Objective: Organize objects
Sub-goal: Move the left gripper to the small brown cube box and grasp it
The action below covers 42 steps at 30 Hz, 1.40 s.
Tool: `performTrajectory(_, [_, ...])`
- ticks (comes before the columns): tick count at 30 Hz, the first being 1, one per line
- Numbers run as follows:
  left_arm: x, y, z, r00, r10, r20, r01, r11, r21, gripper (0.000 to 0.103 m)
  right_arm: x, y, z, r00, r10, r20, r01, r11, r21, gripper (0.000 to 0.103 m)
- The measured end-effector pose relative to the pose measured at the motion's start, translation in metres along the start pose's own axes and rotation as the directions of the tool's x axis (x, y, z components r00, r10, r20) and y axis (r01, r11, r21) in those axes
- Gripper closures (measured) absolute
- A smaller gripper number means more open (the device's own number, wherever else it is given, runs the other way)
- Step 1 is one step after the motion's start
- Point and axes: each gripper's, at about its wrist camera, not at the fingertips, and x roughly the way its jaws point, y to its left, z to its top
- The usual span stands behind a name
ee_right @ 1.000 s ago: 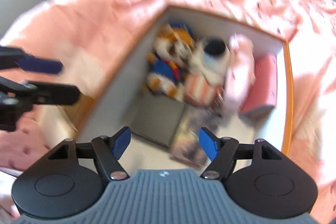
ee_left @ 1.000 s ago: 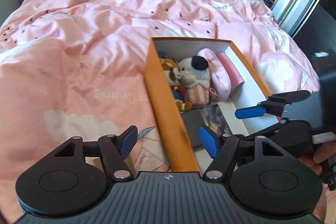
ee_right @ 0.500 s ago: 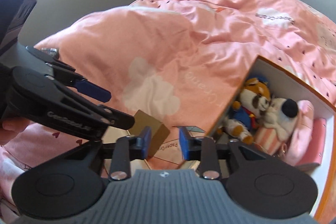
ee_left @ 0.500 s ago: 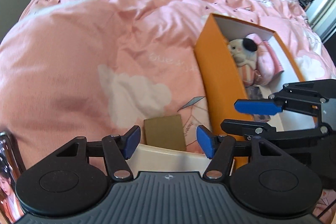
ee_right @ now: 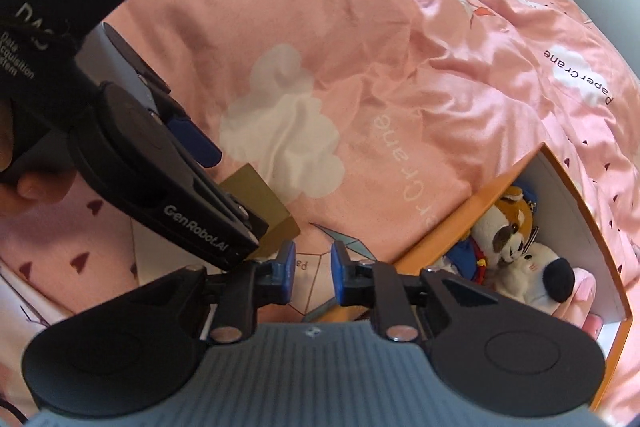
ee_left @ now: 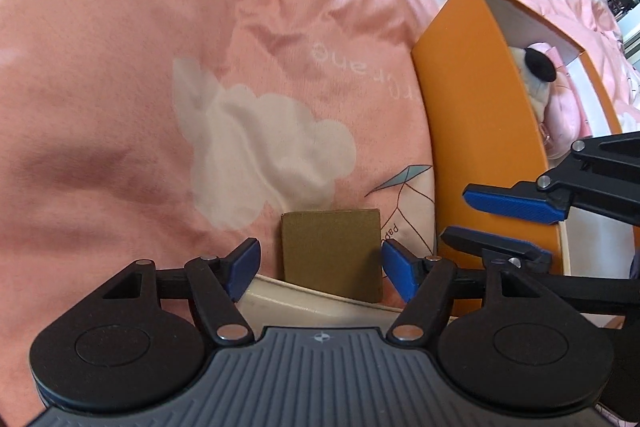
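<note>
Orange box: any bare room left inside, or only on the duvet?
Orange box is crowded at its far end: plush dogs and a pink pouch. Its near end is hidden behind the right tongs. The pink duvet lies bare left of the box and beyond the brown box.

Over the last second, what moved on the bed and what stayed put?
Both grippers swung away from the orange cardboard box toward the small brown cardboard box on the pink duvet. The left gripper, open, now frames the brown box; the right gripper narrowed but grips nothing. The orange box and plush toys stayed put.
</note>
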Motion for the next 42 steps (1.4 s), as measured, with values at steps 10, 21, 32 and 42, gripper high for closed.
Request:
performTrajectory(10, [0.015, 0.002, 0.005, 0.998, -0.015, -0.054, 0.010, 0.997, -0.079, 0.022, 0.007, -0.009, -0.003, 1.000, 0.002, -0.005, -0.002, 0.997, -0.073, 0.085])
performTrajectory(21, [0.016, -0.002, 0.001, 0.998, -0.030, -0.061, 0.021, 0.990, -0.136, 0.017, -0.004, -0.013, -0.004, 1.000, -0.012, -0.010, 0.011, 0.995, -0.100, 0.082])
performTrajectory(32, [-0.001, -0.002, -0.008, 1.000, 0.003, 0.026, -0.001, 0.997, -0.072, 0.036, -0.008, -0.008, -0.006, 1.000, 0.020, 0.001, -0.019, 0.996, -0.088, 0.075])
performTrajectory(42, [-0.076, 0.004, 0.001, 0.974, 0.032, 0.222, -0.037, 0.999, 0.018, 0.036, -0.010, 0.010, 0.005, 0.976, 0.214, -0.044, -0.215, 0.976, -0.031, 0.069])
